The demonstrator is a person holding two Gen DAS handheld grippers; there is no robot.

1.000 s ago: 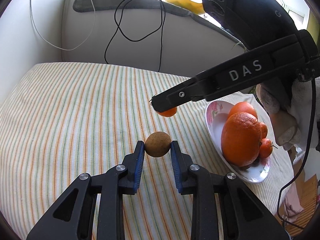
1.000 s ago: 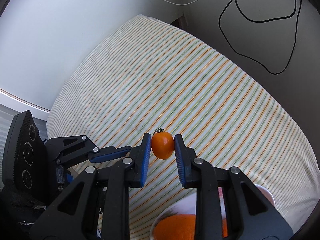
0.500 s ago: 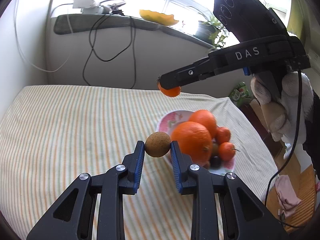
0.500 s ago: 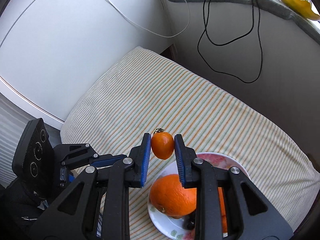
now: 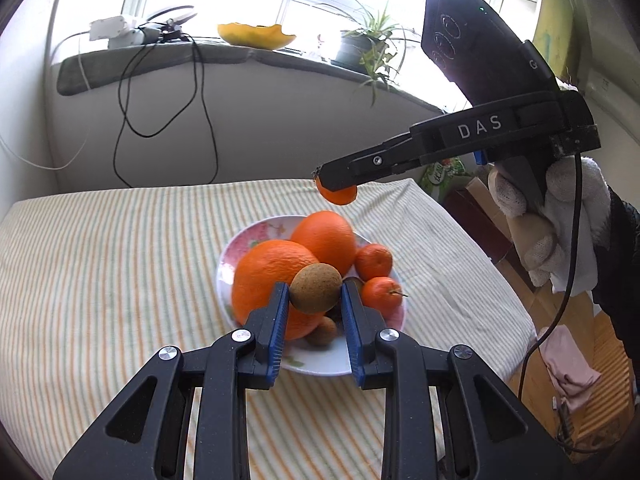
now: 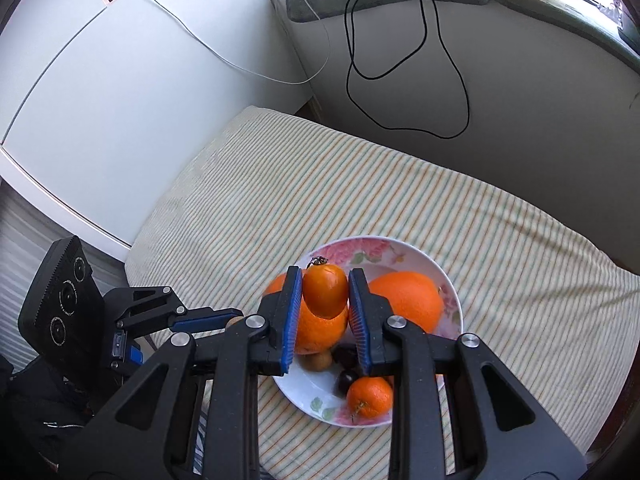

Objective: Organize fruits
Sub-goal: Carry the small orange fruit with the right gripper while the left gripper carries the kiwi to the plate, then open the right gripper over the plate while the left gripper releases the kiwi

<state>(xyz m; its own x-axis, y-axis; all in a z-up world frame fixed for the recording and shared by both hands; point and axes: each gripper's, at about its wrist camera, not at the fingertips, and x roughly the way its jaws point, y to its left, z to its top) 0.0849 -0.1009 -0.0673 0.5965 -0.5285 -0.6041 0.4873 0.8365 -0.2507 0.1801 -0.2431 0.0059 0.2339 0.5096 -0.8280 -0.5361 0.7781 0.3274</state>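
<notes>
Both grippers have come across to the plate since the earlier frames, where the striped cloth alone lay under them.

From the left wrist, the left gripper [image 5: 314,300] is clamped on a small brown fruit [image 5: 315,287], its blue pads pressing either side. Behind and below the fruit sits the flowered plate [image 5: 320,366] on the striped worktop [image 5: 100,280], holding two large oranges [image 5: 272,280], two small mandarins [image 5: 384,292] and another brown fruit [image 5: 320,330]. Up to the right, the right gripper [image 5: 334,184], held in a white-gloved hand [image 5: 536,220], grips a small orange tomato [image 5: 337,195] above the far side of the plate. A potted plant [image 5: 360,48] stands on the window sill behind.

From the right wrist, the right gripper [image 6: 325,300] has its pads closed on the orange tomato [image 6: 325,290], stem end pointing away, held over the plate [image 6: 316,398]. Under it lie the oranges [image 6: 408,300], one mandarin [image 6: 369,397], a dark round fruit [image 6: 345,380] and a brown one [image 6: 318,360]. The left gripper [image 6: 236,320] reaches in from the left at the plate's near-left rim; what it holds is mostly hidden in this view. A black cable [image 6: 400,60] hangs down the wall behind.
</notes>
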